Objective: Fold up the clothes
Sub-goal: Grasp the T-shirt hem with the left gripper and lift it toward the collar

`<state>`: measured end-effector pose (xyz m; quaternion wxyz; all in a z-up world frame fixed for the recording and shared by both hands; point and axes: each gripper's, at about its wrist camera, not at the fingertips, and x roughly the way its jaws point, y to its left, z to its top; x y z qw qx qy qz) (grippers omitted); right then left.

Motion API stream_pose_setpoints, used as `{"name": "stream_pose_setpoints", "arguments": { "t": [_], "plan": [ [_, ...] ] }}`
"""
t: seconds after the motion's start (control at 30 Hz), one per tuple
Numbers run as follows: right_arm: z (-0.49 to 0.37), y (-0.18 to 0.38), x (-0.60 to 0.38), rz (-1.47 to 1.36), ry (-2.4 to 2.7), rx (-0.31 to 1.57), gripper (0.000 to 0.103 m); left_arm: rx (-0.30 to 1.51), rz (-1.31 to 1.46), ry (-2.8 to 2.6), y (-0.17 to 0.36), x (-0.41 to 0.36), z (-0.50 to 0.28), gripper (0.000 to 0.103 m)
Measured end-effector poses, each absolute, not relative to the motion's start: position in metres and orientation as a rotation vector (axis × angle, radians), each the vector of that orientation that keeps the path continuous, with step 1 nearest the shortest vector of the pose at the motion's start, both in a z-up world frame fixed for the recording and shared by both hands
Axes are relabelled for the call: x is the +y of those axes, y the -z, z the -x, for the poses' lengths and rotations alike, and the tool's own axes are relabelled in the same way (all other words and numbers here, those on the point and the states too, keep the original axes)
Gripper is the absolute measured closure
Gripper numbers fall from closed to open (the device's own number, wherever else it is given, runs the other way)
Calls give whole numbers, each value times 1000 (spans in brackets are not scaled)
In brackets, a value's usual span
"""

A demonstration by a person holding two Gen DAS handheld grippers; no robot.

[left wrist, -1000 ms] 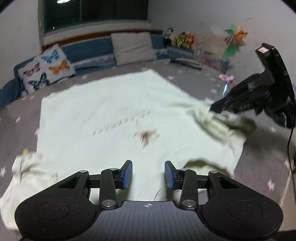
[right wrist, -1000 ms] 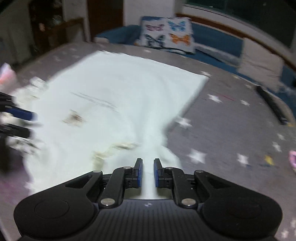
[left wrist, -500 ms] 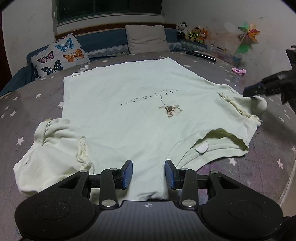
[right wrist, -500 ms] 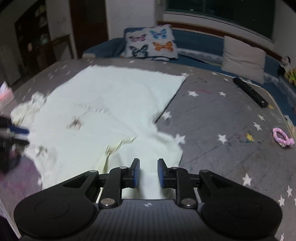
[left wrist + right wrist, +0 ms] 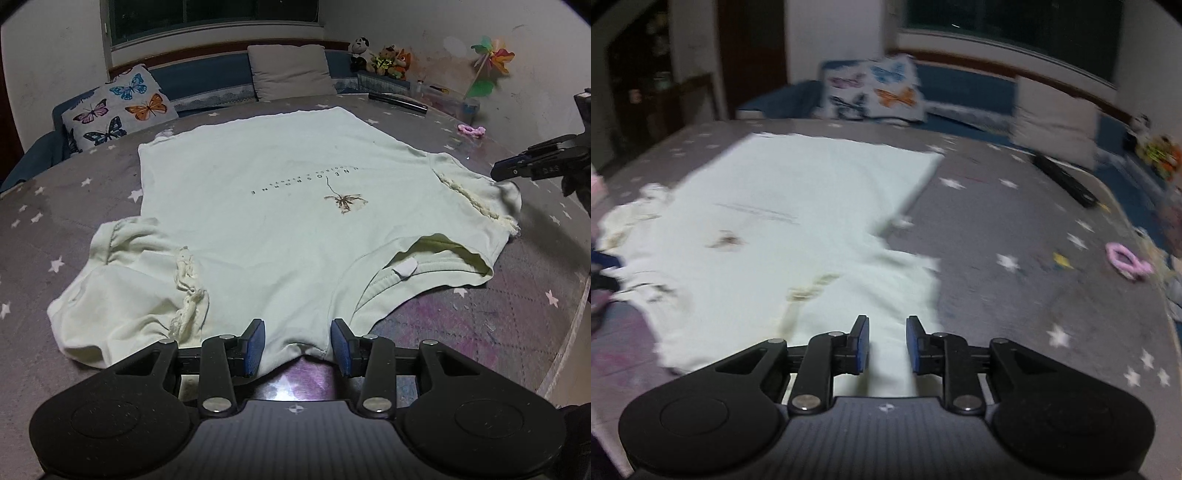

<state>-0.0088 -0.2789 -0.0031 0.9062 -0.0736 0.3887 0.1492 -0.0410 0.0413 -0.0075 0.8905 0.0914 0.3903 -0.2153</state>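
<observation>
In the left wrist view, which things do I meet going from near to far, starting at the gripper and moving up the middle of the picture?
left gripper → T-shirt → starred table cover → grey cushion → dark window

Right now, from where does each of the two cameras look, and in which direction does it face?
Left wrist: sits behind the open left gripper at the neck end of the pale green printed T-shirt, facing the hem and the butterfly-print cushion; the right gripper shows at the right edge.
Right wrist: sits behind the open right gripper at one sleeve, looking across the shirt; blurred.
Shared: the shirt, the cushion and the pink hair tie.
</observation>
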Motion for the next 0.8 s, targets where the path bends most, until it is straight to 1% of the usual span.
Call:
{"name": "stream_pose_setpoints", "arguments": {
  "t": [0.03, 0.17, 0.3, 0.43, 0.6, 0.8],
  "plan": [
    [10, 5, -274, 162, -329, 805, 70, 801, -194, 445, 5, 41, 42, 60],
    [12, 17, -265, 171, -373, 842, 69, 759, -186, 430, -4, 43, 40, 60],
    [21, 29, -260, 182, -384, 883, 67, 782, -176, 408, 5, 47, 34, 60],
    [37, 29, -256, 220, -401, 905, 67, 804, -151, 409, 14, 53, 37, 60],
    [43, 19, -254, 241, -412, 921, 67, 814, -144, 421, 13, 58, 46, 61],
    [35, -2, -248, 212, -425, 836, 67, 743, -118, 381, -7, 66, 40, 61]
  ]
}}
